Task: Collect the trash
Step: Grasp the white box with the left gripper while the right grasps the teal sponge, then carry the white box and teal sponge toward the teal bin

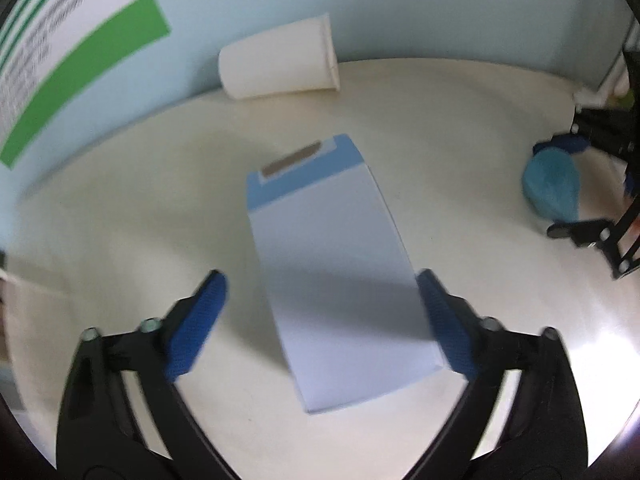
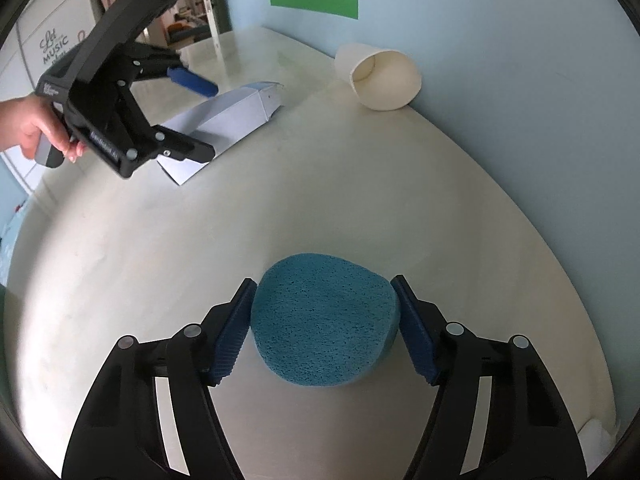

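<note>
The left gripper (image 1: 320, 312) stands with its jaws spread around the pale blue carton (image 1: 340, 276). Its right pad (image 1: 444, 320) lies against the carton's edge, or just beside it; the left pad (image 1: 200, 320) is clearly apart from the carton, with bare table (image 1: 120, 240) showing in the gap. In the right wrist view a hand (image 2: 36, 128) holds this gripper tilted down over the near end of the carton.

The right gripper (image 2: 324, 328) has its jaws closed in on the round blue sponge (image 2: 324, 320), both blue pads touching the sponge's sides. The sponge rests on the table, well apart from the carton, on the carton's right in the left wrist view.

The carton lies flat, its darker blue flap end pointing toward the wall (image 1: 400, 8). Beyond that end, a white paper cup (image 1: 280, 60) lies on its side at the foot of the wall, near the carton but not touching. A green-and-white poster (image 1: 68, 48) hangs on the wall left of the cup.
</note>
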A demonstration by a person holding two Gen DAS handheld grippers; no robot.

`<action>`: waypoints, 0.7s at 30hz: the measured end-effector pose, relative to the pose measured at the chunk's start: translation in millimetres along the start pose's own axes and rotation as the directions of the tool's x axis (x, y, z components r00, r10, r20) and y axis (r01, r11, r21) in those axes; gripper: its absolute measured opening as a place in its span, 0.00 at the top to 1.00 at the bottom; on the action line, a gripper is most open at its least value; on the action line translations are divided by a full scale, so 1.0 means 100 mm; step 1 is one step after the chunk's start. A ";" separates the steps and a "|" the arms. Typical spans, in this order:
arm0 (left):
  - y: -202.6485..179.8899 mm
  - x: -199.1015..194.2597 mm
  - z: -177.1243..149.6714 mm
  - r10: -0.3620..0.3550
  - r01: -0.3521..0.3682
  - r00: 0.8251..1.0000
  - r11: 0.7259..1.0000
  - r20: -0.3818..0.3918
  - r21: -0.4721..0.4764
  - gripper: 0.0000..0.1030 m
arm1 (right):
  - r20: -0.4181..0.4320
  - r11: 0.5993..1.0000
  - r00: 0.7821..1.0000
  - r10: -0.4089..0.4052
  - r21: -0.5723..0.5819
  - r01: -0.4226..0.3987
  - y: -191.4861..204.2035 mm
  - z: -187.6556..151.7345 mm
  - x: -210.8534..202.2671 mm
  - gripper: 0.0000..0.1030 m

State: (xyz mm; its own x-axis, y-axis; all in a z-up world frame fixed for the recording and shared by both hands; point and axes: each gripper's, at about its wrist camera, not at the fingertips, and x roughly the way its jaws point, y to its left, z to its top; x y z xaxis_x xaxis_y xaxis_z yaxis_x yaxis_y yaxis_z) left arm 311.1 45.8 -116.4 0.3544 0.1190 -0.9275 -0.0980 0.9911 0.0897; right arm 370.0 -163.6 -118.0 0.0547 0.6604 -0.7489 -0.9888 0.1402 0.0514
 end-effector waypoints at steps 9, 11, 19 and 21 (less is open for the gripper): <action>0.12 -0.02 -0.17 -0.047 0.047 0.999 0.999 -0.010 -0.001 0.43 | 0.012 1.000 1.000 -0.011 0.017 0.011 0.10 0.05 -0.18 0.34; 0.09 -0.09 -0.21 -0.048 0.048 0.999 0.999 0.003 0.017 0.43 | 0.019 0.999 1.000 -0.020 0.026 0.020 0.15 0.07 -0.27 0.34; -0.26 -0.23 -0.29 -0.104 0.099 0.994 0.982 0.025 0.160 0.43 | 0.053 0.992 0.995 -0.081 0.098 0.076 0.48 -0.10 -0.69 0.34; -0.42 -0.22 -0.30 -0.126 0.120 0.992 0.972 0.017 0.200 0.43 | 0.043 0.987 0.993 -0.106 0.122 0.100 0.59 -0.20 -0.77 0.34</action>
State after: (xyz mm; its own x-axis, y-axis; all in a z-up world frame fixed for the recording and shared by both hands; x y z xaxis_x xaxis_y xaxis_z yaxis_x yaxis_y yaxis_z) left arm 279.6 0.1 -110.4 0.3797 -0.0054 -0.9251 0.1330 0.9899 0.0488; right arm 304.8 -221.0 -71.1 0.1652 0.6729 -0.7211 -0.9539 0.2949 0.0566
